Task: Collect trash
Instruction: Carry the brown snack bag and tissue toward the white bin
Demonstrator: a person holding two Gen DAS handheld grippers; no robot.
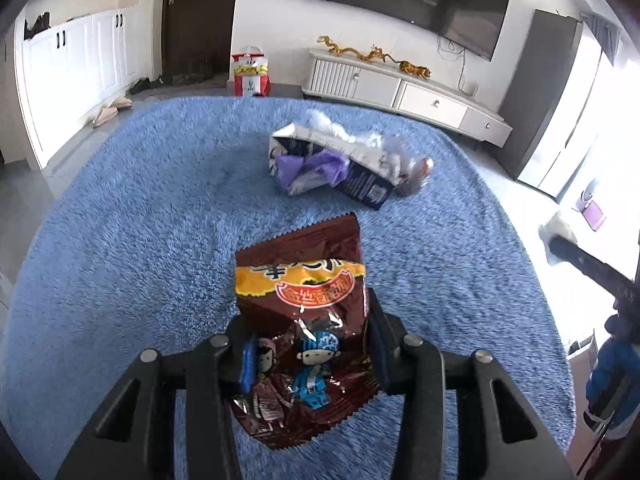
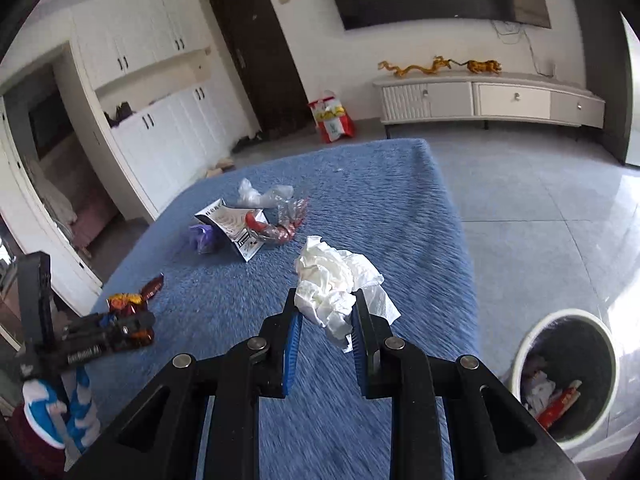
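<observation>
While left gripper (image 1: 308, 344) clamps snack bag (image 1: 300, 300), right gripper (image 2: 326, 332) tissue (image 2: 332, 276)

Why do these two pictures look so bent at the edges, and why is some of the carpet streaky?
Both views come through fisheye lenses, so walls curve and the corners go black. In the right wrist view the blue carpet smears into streaks near the gripper holding crumpled tissue: motion blur. In the left wrist view the snack bag is sharp, while daylight washes out the right edge.

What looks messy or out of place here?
A heap of litter lies on the blue rug: a torn carton, purple and clear plastic, a red wrapper. The waste bin stands beside the rug, on the floor.
</observation>
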